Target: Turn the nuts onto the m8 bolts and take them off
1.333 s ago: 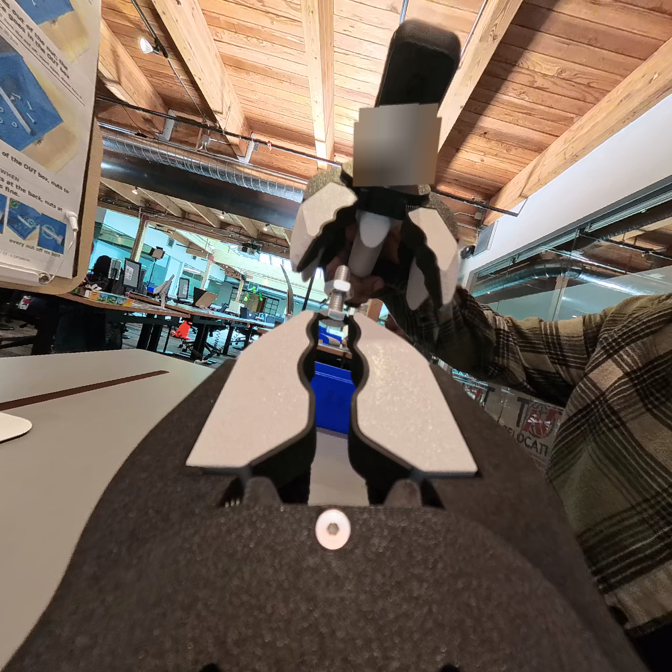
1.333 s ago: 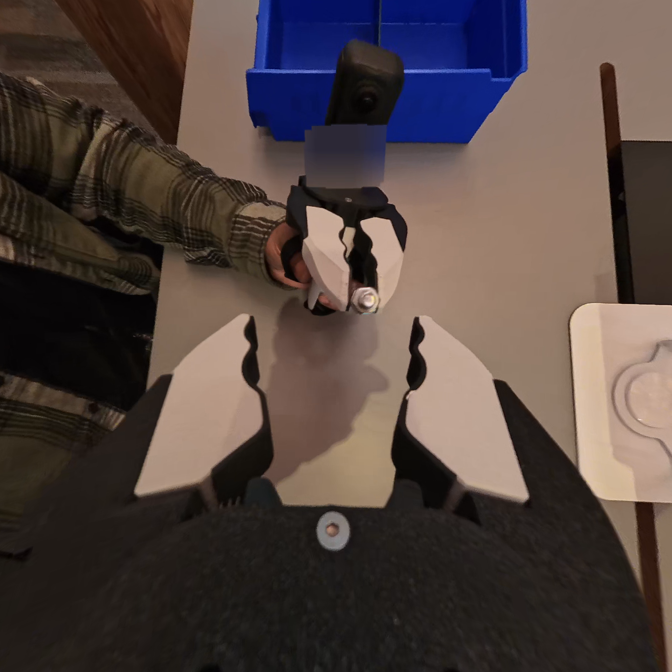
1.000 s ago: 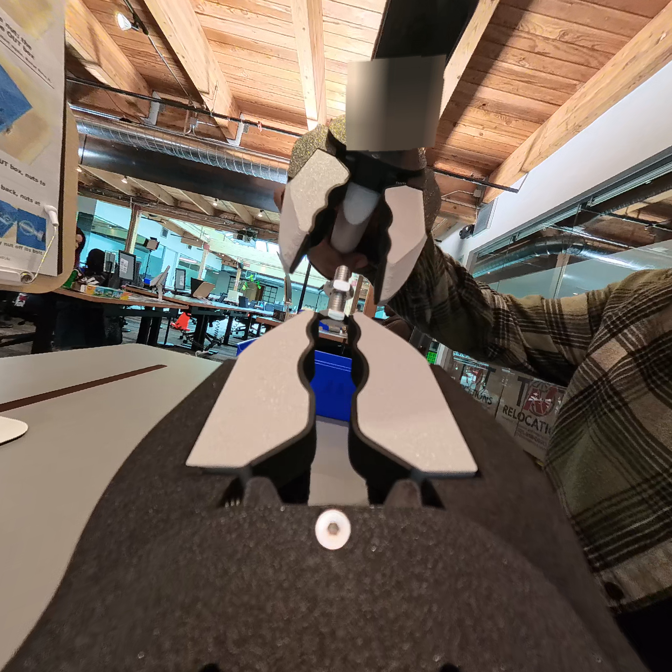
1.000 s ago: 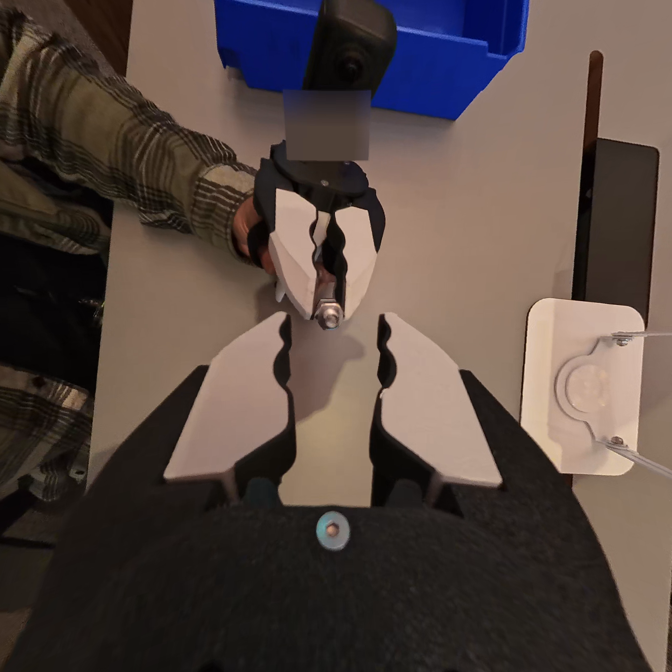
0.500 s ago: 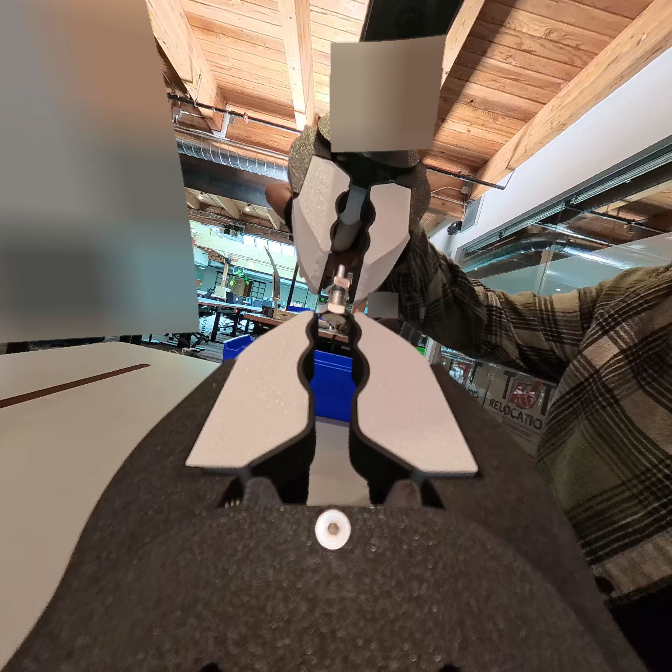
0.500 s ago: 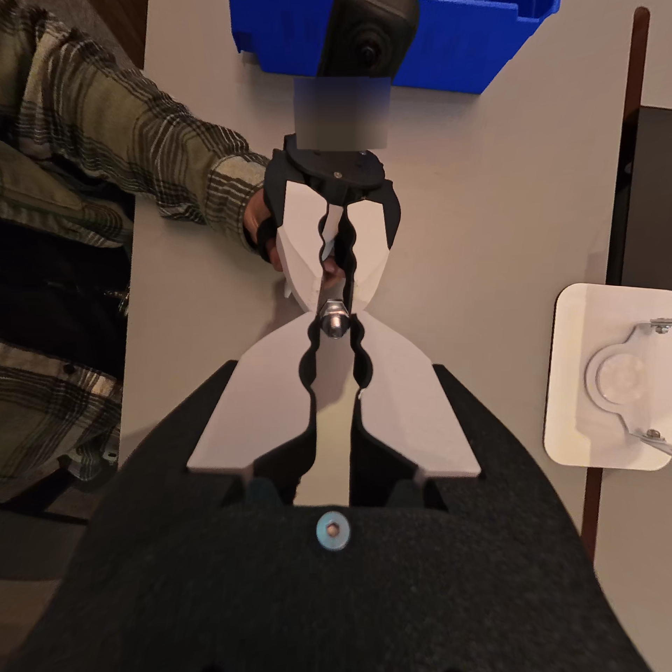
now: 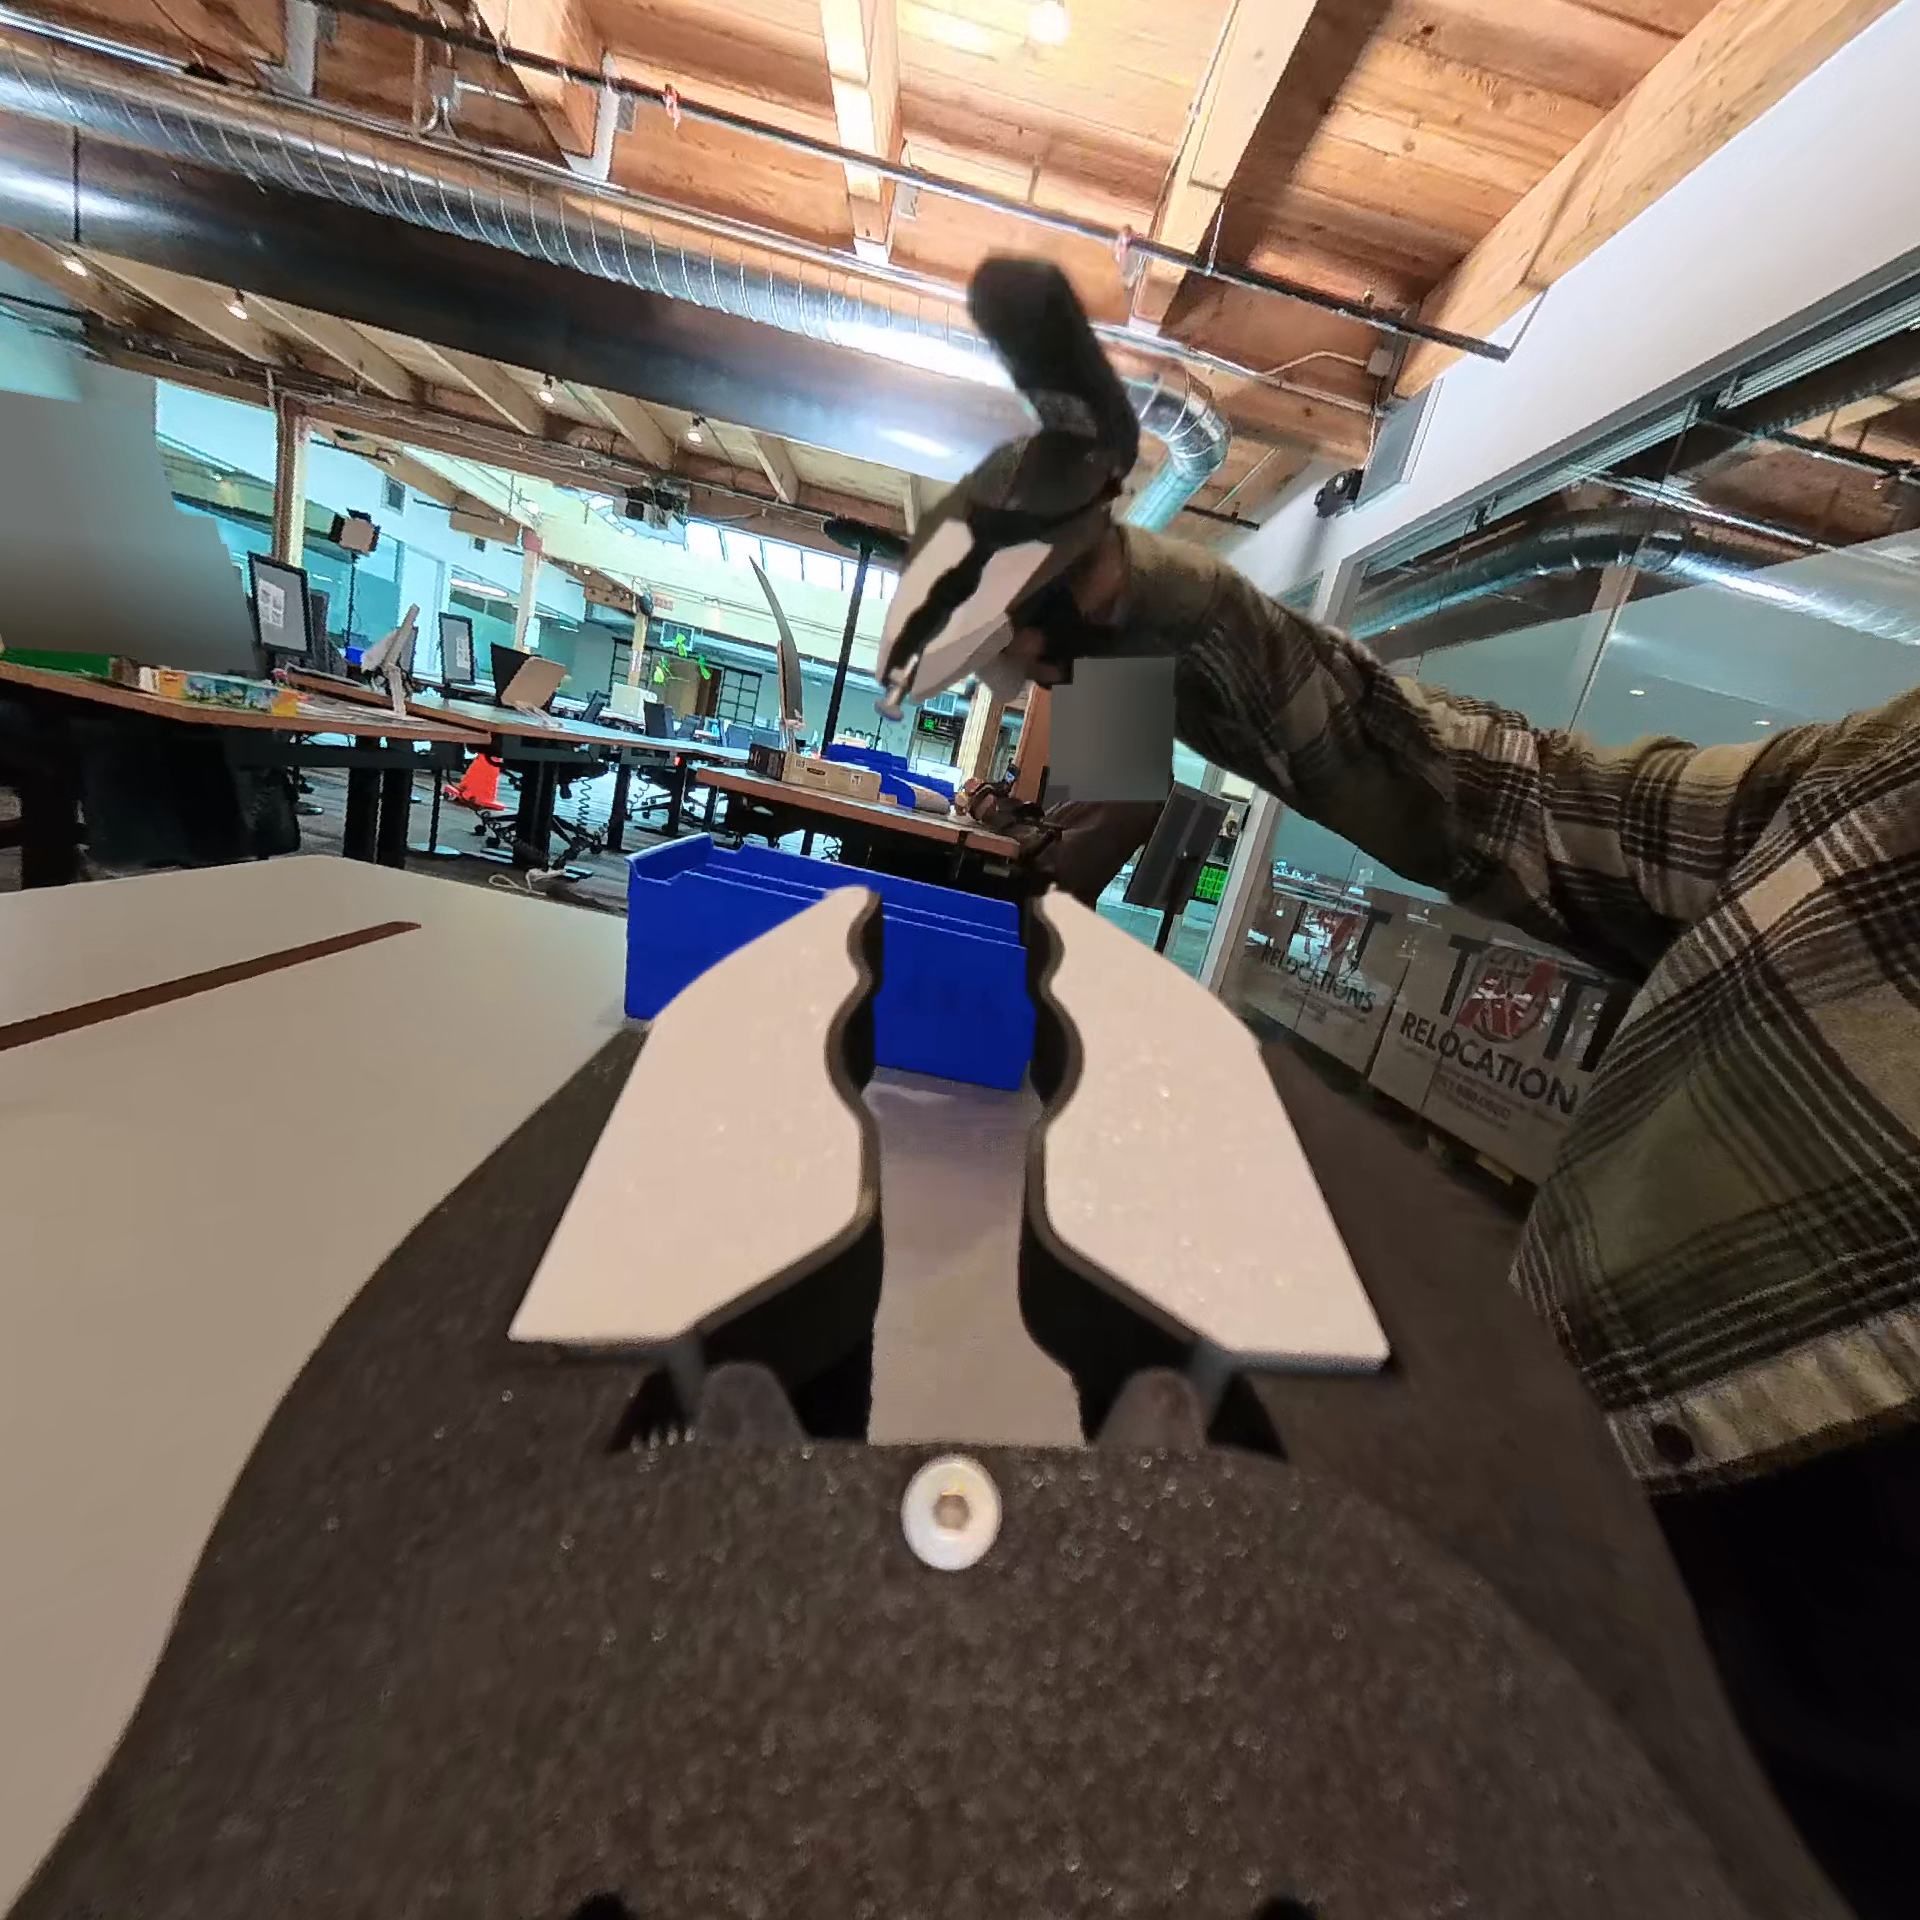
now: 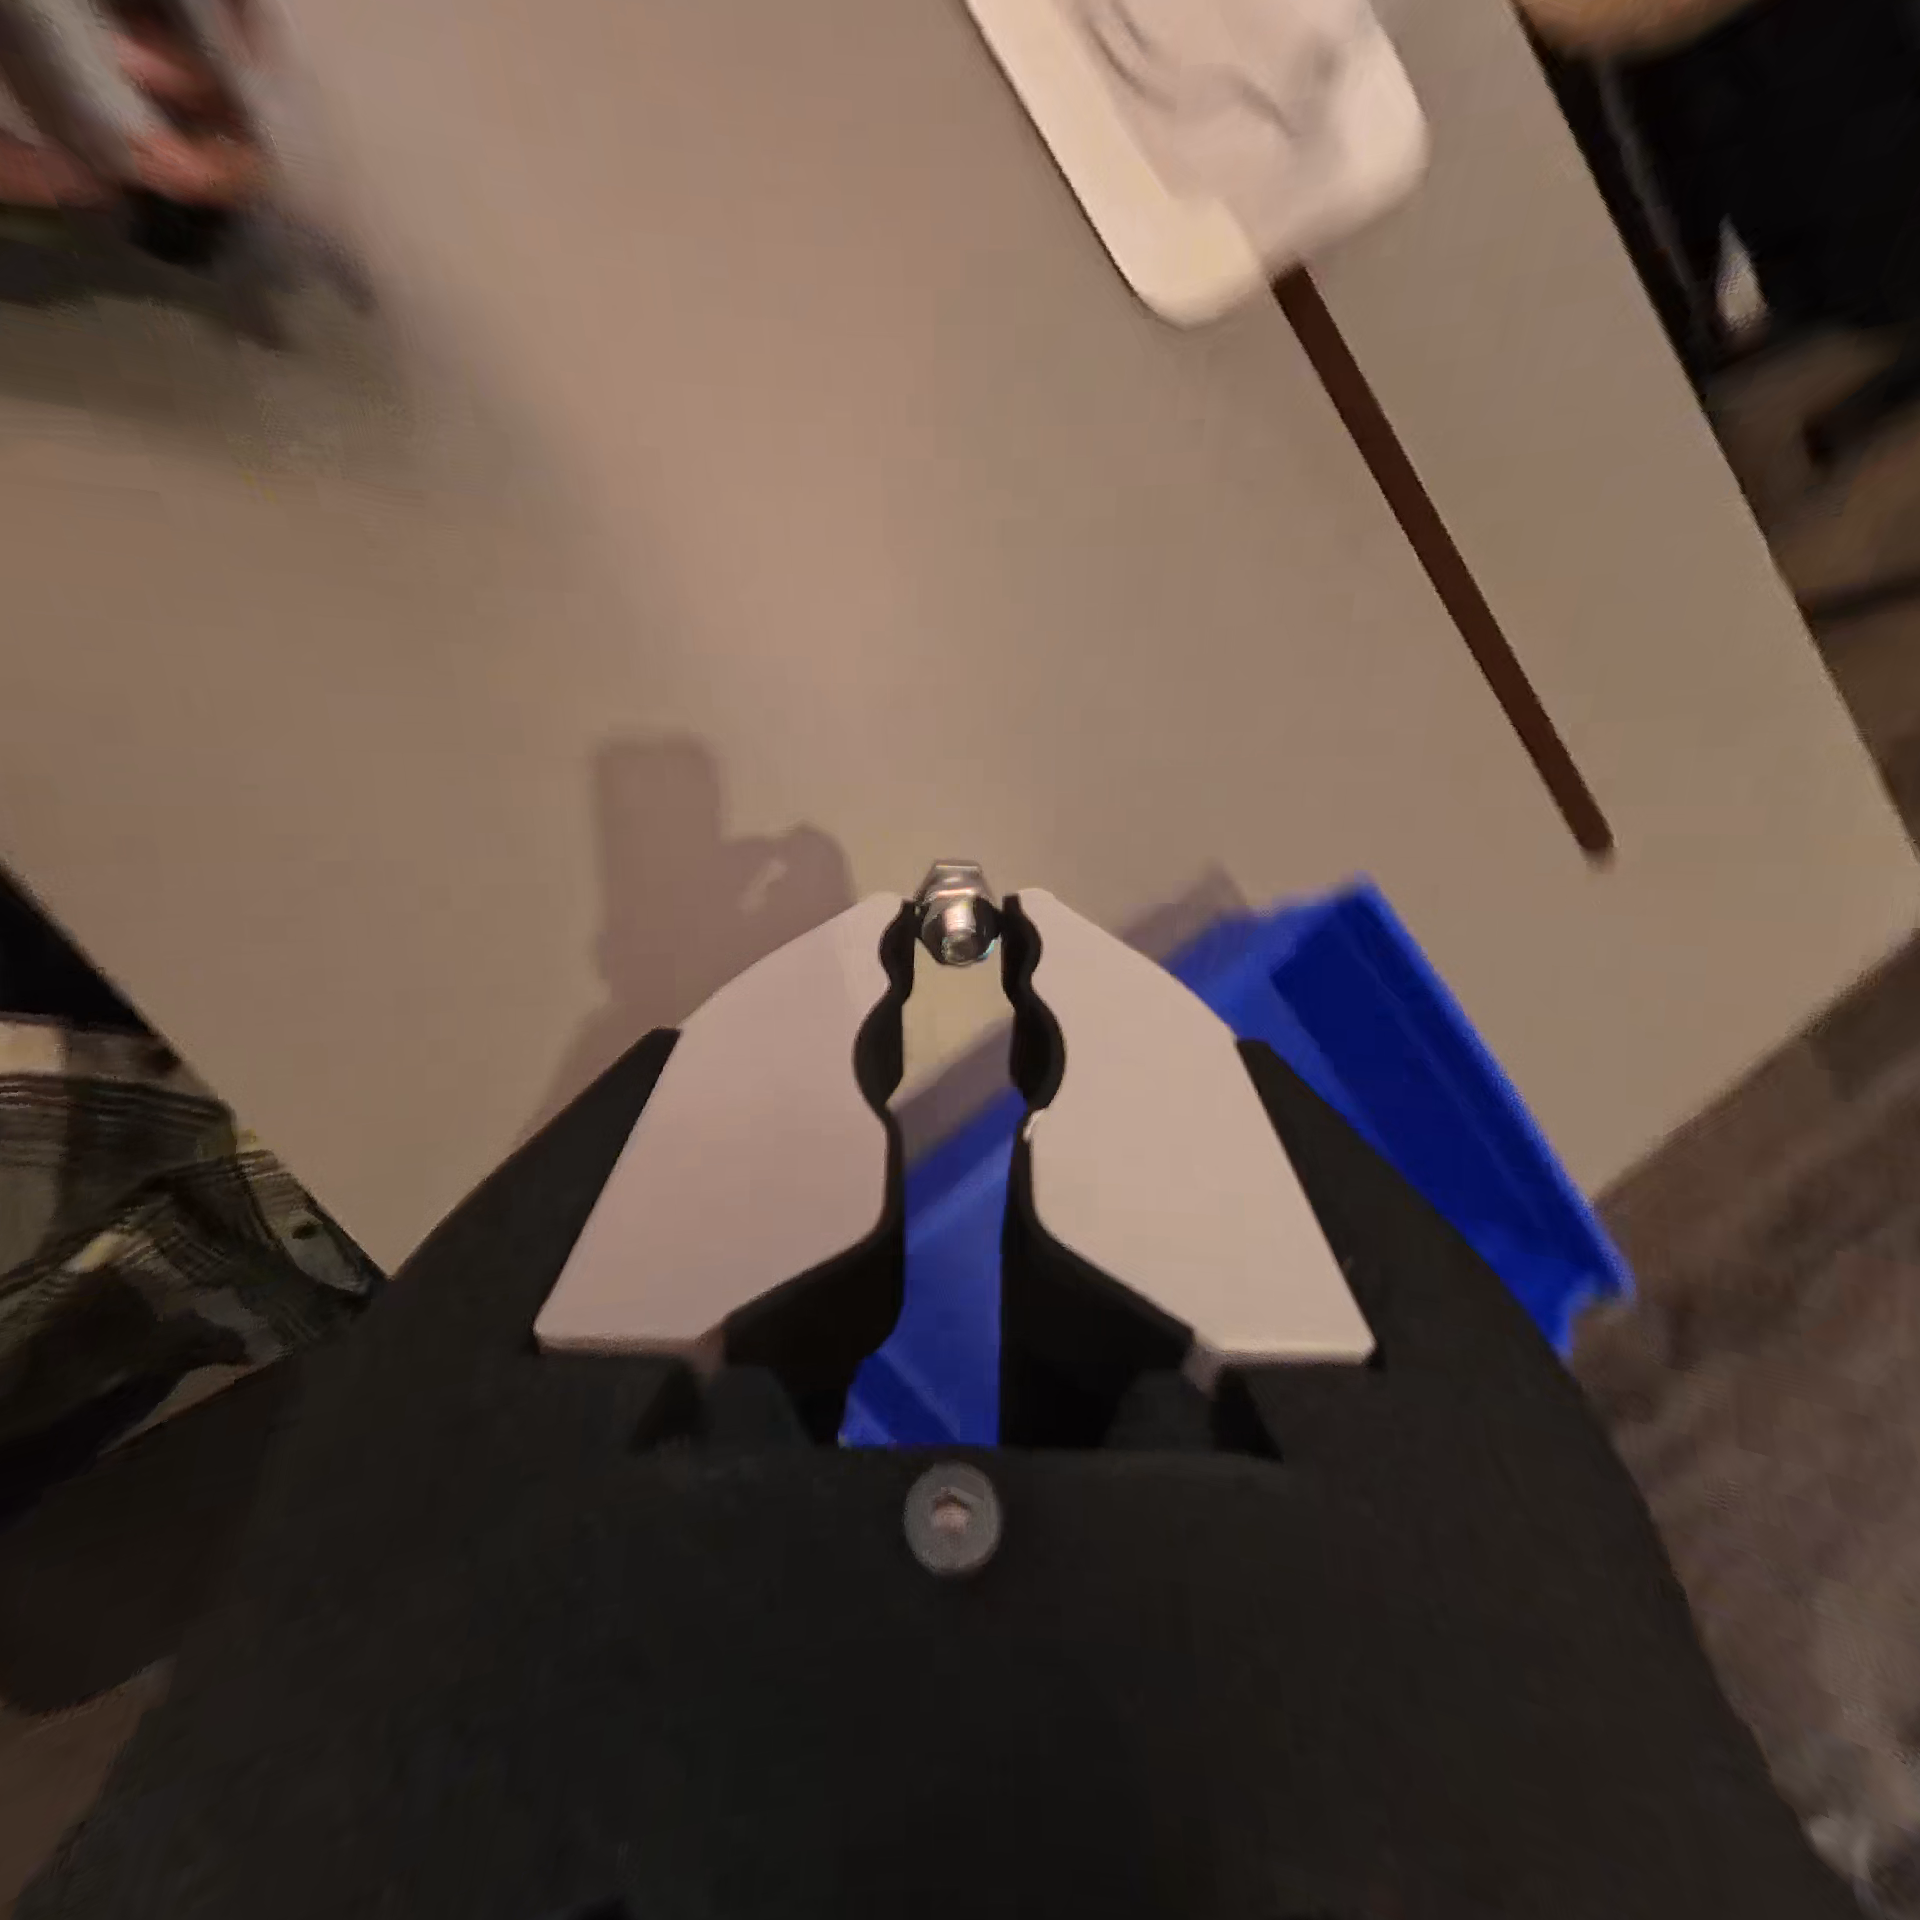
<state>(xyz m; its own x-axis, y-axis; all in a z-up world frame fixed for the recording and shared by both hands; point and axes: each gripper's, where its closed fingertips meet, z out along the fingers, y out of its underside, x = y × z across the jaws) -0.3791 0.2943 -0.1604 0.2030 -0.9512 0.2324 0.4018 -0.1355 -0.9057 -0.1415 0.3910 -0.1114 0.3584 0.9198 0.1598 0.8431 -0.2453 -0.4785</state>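
Observation:
My right gripper [image 8: 958, 909] is shut on a small silver bolt with a nut on it [image 8: 956, 928], pinched at the very fingertips. It holds the bolt in the air above the grey table [image 8: 831, 520], near the blue bin [image 8: 1403, 1091]. In the left wrist view the right gripper [image 7: 904, 691] shows blurred, high above the blue bin [image 7: 727, 935]. My left gripper [image 7: 954, 914] is open and empty, low over the table [image 7: 260, 1091], pointing at the bin.
A white stand base [image 8: 1226, 135] and a dark slot [image 8: 1434, 551] lie on the table's far side. A plaid sleeve [image 7: 1558, 831] reaches across on the right. Desks and chairs stand in the room beyond. The right tips stand about 40 cm off the dark slot [image 8: 1434, 551].
The right gripper closed on the bolt with the nut, the left gripper let it go, and the right gripper swung away with it towards the blue bin.

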